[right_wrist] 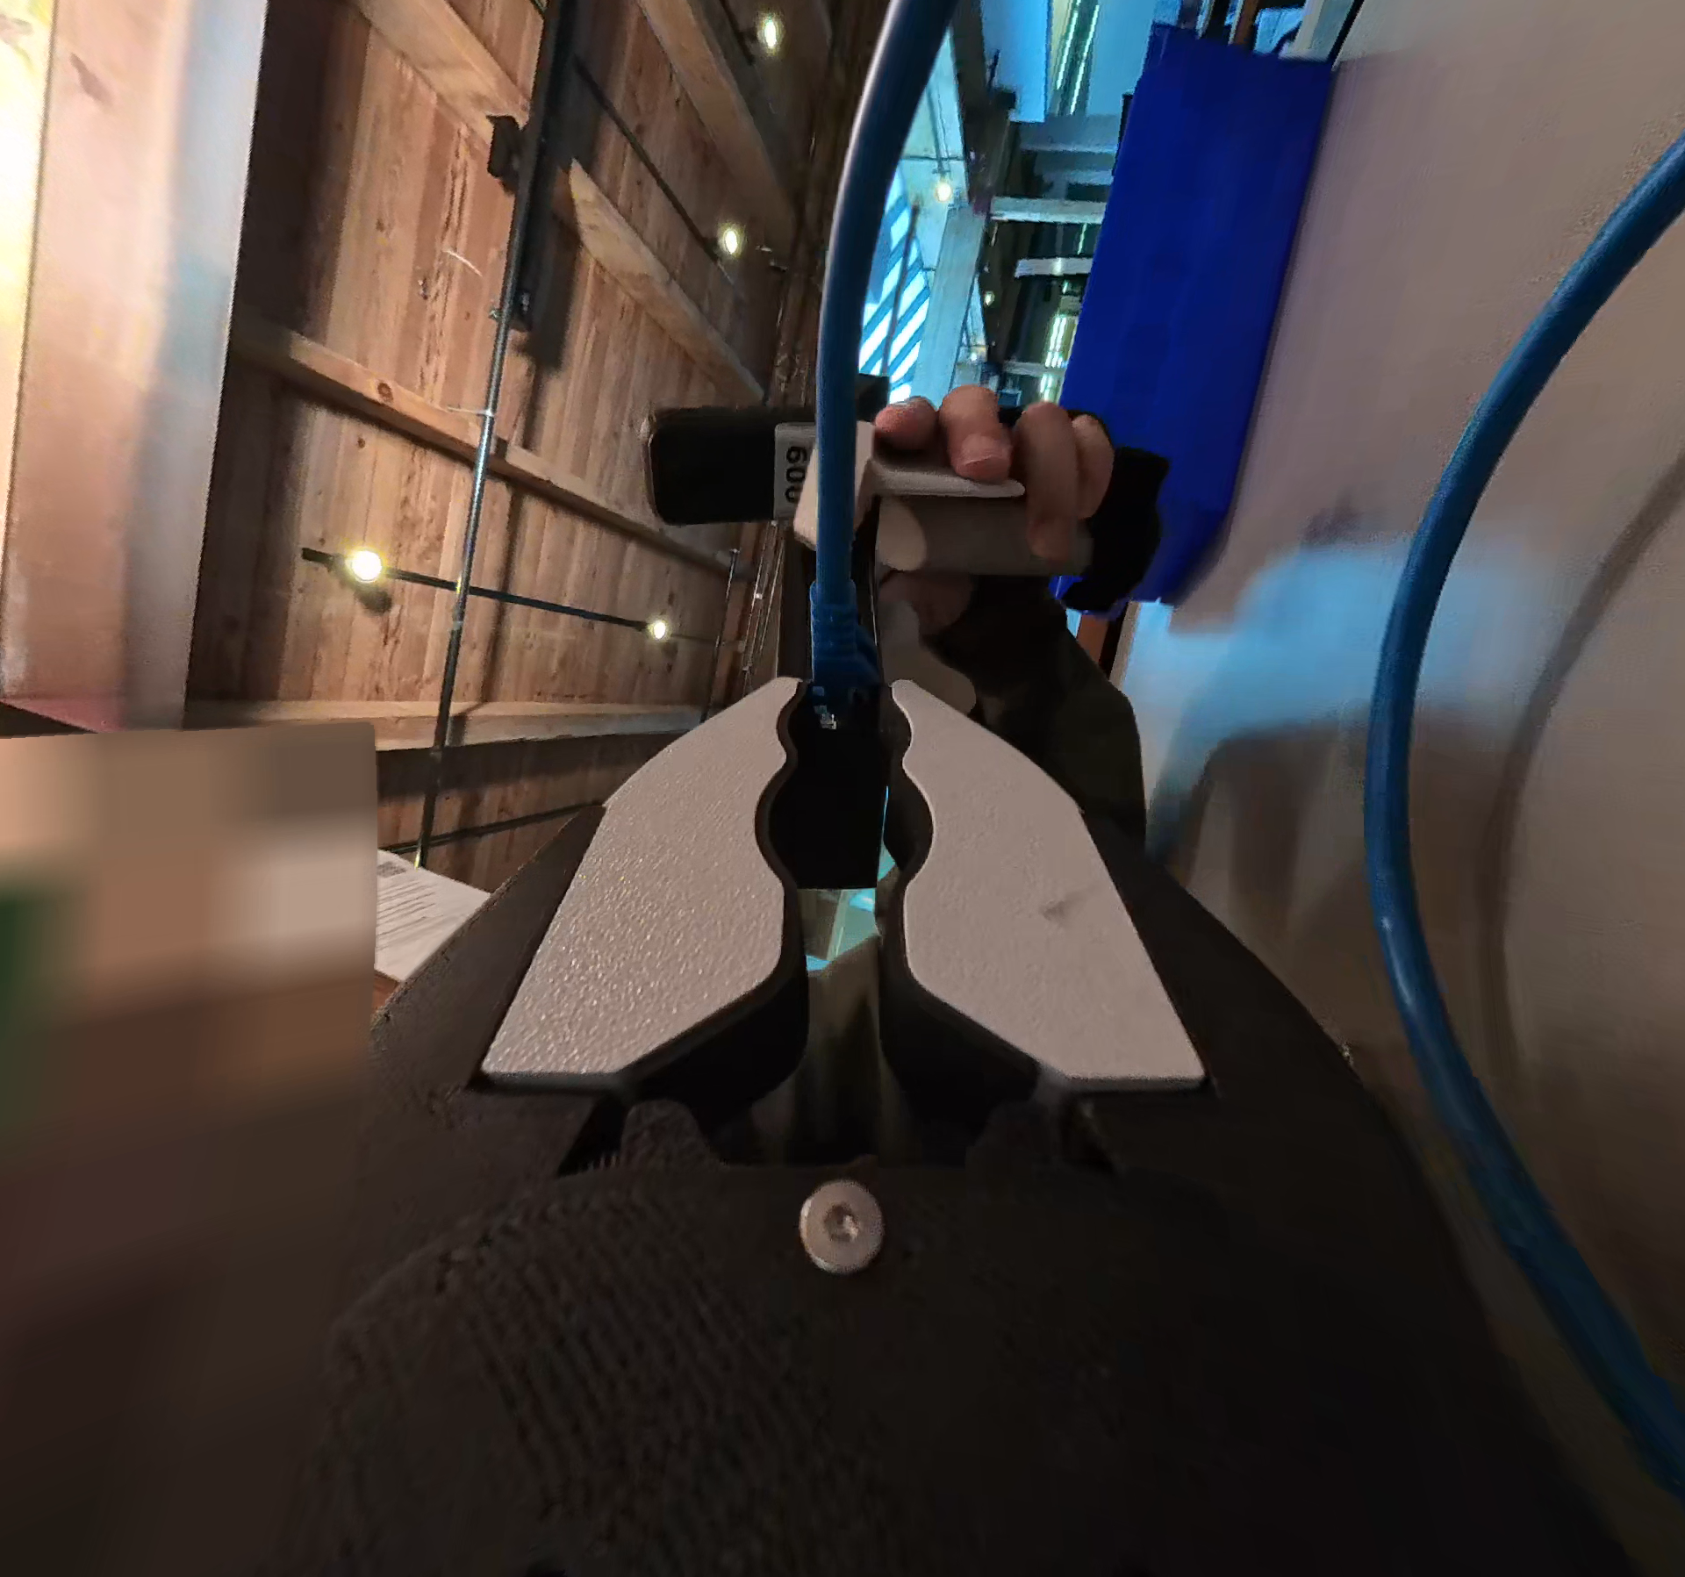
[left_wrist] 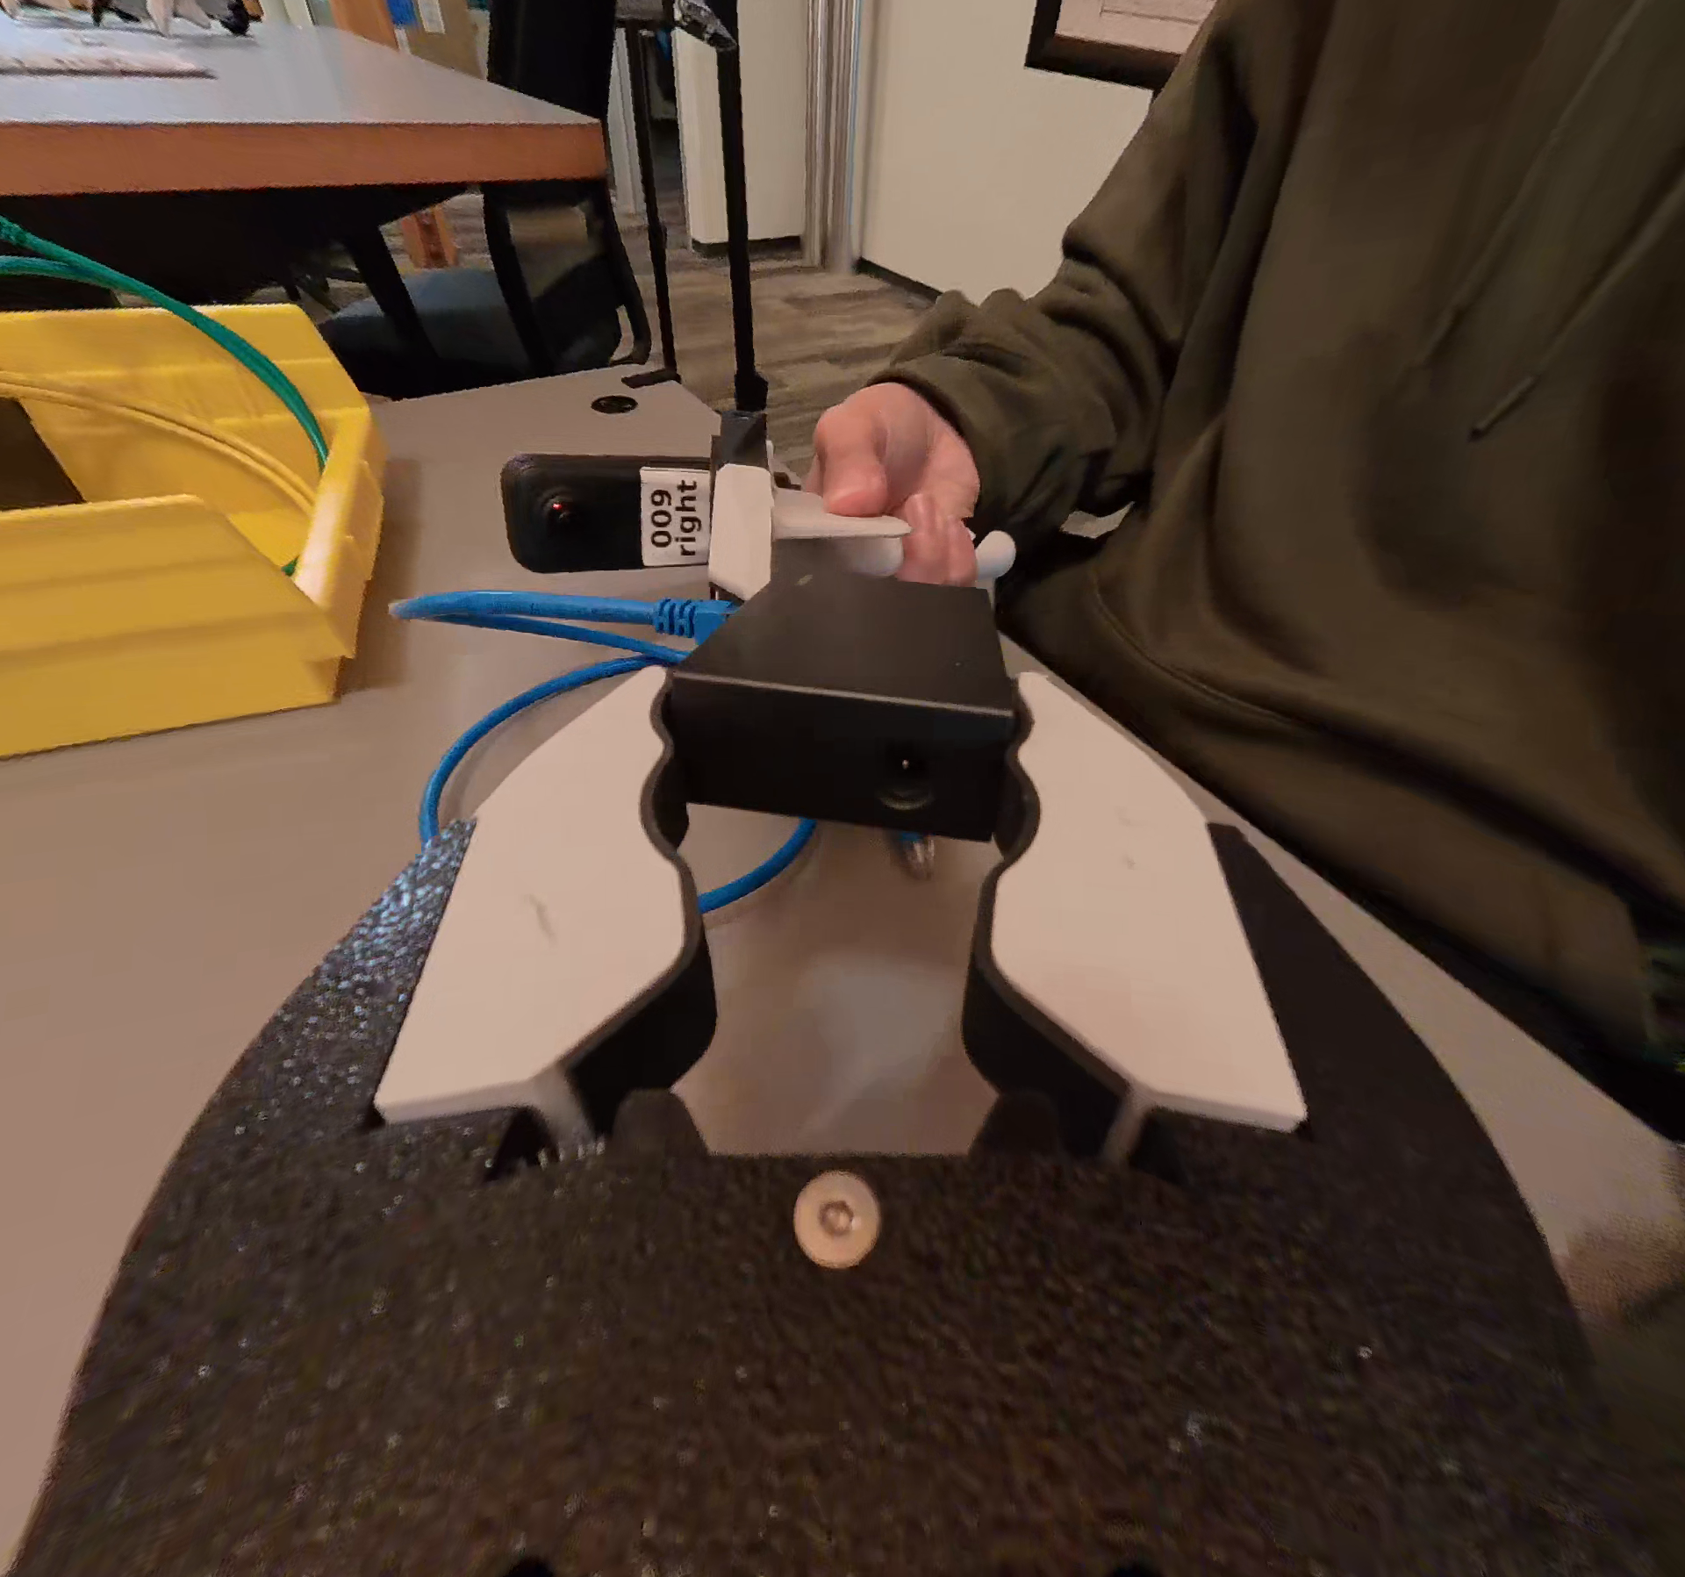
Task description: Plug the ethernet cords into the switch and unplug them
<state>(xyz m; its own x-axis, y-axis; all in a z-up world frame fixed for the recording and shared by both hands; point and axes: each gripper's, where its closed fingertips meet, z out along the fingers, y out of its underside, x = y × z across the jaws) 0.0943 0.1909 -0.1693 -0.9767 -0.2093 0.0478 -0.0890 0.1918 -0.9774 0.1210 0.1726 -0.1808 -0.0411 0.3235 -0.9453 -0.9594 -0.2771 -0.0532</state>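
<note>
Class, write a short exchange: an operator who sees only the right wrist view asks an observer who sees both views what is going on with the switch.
Operator: My right gripper is closed at the plug end of the blue cord. What holds the switch?
Observer: The left gripper clamps the switch by its two sides.
Operator: Which face of it points at the left camera?
Observer: The face with a round socket, which has nothing plugged into it.
</note>
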